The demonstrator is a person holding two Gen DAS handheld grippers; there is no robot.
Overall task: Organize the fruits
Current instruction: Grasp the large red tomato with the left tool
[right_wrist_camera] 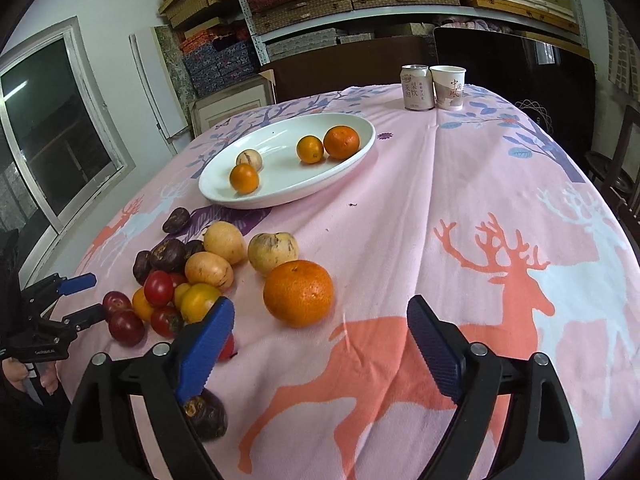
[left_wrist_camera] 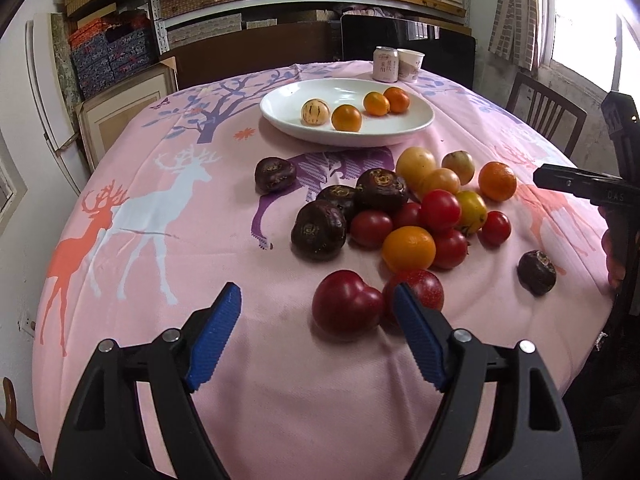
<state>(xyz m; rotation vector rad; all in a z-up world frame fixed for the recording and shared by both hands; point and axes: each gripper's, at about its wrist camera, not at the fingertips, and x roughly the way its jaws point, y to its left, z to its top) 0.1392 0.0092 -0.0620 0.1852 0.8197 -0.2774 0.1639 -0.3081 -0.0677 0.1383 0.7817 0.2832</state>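
A white oval plate holds three oranges and one pale striped fruit. A pile of mixed fruit lies on the pink cloth in front of it: dark purple fruits, red tomatoes, oranges and yellow fruits. My left gripper is open, with a red fruit just ahead between its fingers. My right gripper is open and empty, just behind a large orange. A dark fruit lies under its left finger.
A drink can and a paper cup stand at the table's far edge. Chairs stand around the round table. Shelves with boxes fill the back wall. A lone dark fruit lies near the right gripper.
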